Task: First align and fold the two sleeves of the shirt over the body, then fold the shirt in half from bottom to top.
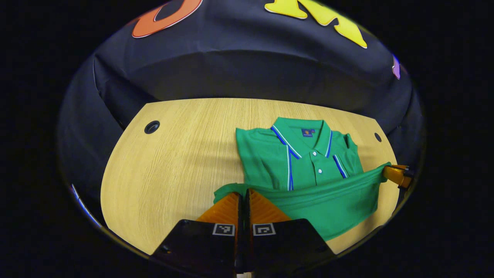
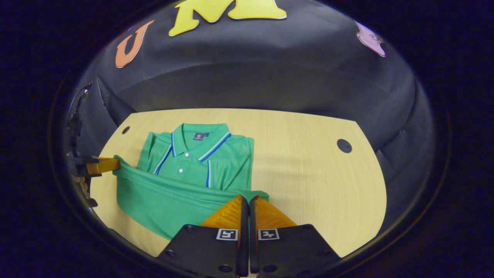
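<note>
A green polo shirt (image 1: pixel 305 162) with blue and white trim lies collar-away on the wooden table (image 1: pixel 173 162), its sleeves folded over the body. Its bottom hem (image 1: pixel 328 197) is lifted and stretched between the two grippers. My left gripper (image 1: pixel 244 193) is shut on the hem's left corner. In the left gripper view the right gripper (image 1: pixel 397 174) grips the other corner at the far right. In the right gripper view the shirt (image 2: pixel 197 162) lies left of centre, my right gripper (image 2: pixel 247 200) is shut on the hem corner (image 2: pixel 254 194), and the left gripper (image 2: pixel 101 165) holds the far corner.
The table has a round cable hole at each far corner (image 1: pixel 152 127) (image 1: pixel 378 137) (image 2: pixel 344 145). Black cloth walls close in behind and beside the table. Bare wood lies left of the shirt (image 1: pixel 173 173) in the left gripper view and right of it (image 2: pixel 308 173) in the right gripper view.
</note>
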{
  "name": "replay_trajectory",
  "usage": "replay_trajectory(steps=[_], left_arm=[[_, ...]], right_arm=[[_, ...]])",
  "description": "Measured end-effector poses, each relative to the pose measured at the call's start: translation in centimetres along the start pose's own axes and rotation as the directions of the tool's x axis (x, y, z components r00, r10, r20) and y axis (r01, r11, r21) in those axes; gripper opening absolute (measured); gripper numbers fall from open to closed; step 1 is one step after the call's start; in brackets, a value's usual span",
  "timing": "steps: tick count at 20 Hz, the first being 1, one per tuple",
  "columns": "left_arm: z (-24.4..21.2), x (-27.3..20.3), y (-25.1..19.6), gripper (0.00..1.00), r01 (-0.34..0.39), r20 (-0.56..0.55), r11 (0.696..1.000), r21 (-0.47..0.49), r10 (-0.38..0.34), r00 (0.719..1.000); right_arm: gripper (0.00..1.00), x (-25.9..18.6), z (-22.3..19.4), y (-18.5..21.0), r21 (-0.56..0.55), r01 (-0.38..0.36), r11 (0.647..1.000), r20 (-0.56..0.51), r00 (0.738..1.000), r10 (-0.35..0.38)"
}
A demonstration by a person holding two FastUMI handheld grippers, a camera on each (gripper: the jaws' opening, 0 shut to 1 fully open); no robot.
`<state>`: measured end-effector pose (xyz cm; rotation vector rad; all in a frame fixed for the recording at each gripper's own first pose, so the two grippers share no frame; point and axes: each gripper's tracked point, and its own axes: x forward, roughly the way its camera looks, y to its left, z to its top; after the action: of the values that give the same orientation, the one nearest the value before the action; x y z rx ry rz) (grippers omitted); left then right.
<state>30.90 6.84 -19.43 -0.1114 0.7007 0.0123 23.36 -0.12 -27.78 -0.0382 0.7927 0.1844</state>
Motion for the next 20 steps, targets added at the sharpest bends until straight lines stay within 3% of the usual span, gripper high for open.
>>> replay_trajectory(steps=[5, 13, 17, 20], left_arm=[[3.1, 4.6, 0.1, 0.03, 0.009, 0.086, 0.996, -0.090, -0.001, 0.996], [9.4, 8.0, 0.3, 0.03, 0.008, 0.189, 0.998, -0.059, 0.004, 0.982], [9.3, 9.6, 0.1, 0.00, -0.004, 0.158, 0.999, -0.037, 0.010, 0.987], [7.9, 10.4, 0.2, 0.06, -0.007, 0.111, 0.998, -0.064, 0.014, 0.994]], right_arm=[[0.04, 4.1, 3.6, 0.1, 0.035, -0.009, 0.999, 0.117, 0.993, 0.005], [0.04, 9.5, 9.3, -0.5, 0.069, 0.001, 0.998, 0.215, 0.976, -0.016], [0.04, 11.2, 9.4, -0.6, 0.108, 0.012, 0.994, 0.203, 0.979, -0.034], [0.07, 12.2, 8.2, -0.7, 0.092, 0.023, 0.996, 0.161, 0.986, -0.038]])
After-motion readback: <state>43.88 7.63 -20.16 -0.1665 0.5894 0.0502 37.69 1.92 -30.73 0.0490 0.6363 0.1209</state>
